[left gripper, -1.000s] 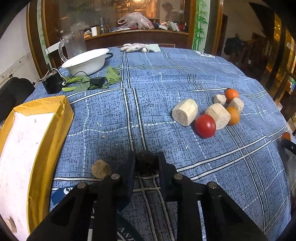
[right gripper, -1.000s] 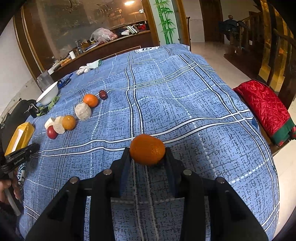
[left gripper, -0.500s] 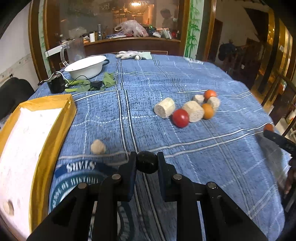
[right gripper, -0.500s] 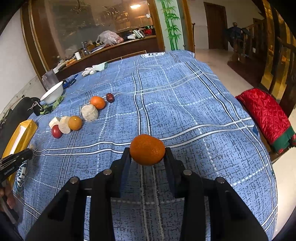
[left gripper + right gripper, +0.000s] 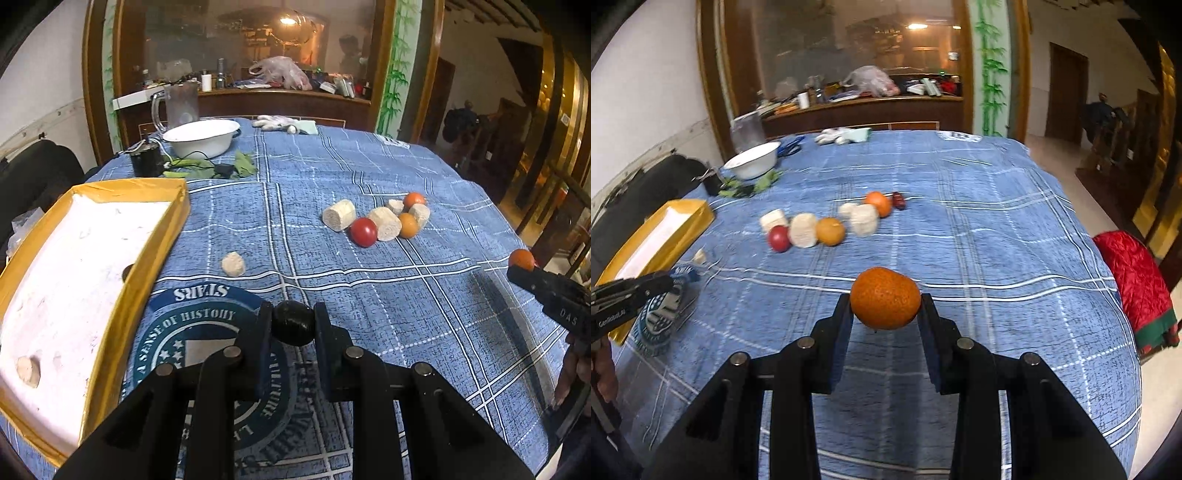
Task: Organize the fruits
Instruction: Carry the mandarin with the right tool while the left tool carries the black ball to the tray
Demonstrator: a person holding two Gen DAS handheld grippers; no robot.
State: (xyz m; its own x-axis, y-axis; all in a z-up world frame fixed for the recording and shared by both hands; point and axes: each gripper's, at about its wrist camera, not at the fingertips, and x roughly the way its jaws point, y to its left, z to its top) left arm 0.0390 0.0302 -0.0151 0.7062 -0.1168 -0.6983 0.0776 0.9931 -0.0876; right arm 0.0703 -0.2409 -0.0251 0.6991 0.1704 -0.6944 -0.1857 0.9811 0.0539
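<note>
Orange (image 5: 885, 303) pinched in the right gripper (image 5: 885, 314), dark fruit (image 5: 293, 322) clamped in the left gripper (image 5: 291, 328); tray (image 5: 110, 280) holds one piece, the cluster (image 5: 380, 221) waits on the cloth.

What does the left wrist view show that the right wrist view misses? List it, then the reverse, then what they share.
Only the left wrist view: the dark round fruit clamped in the left gripper, and the yellow tray's white inside.
Only the right wrist view: the dark red fruit beyond the cluster, and a red quilted cushion.
Both: the orange in the right gripper, the red tomato, the white bowl.
</note>
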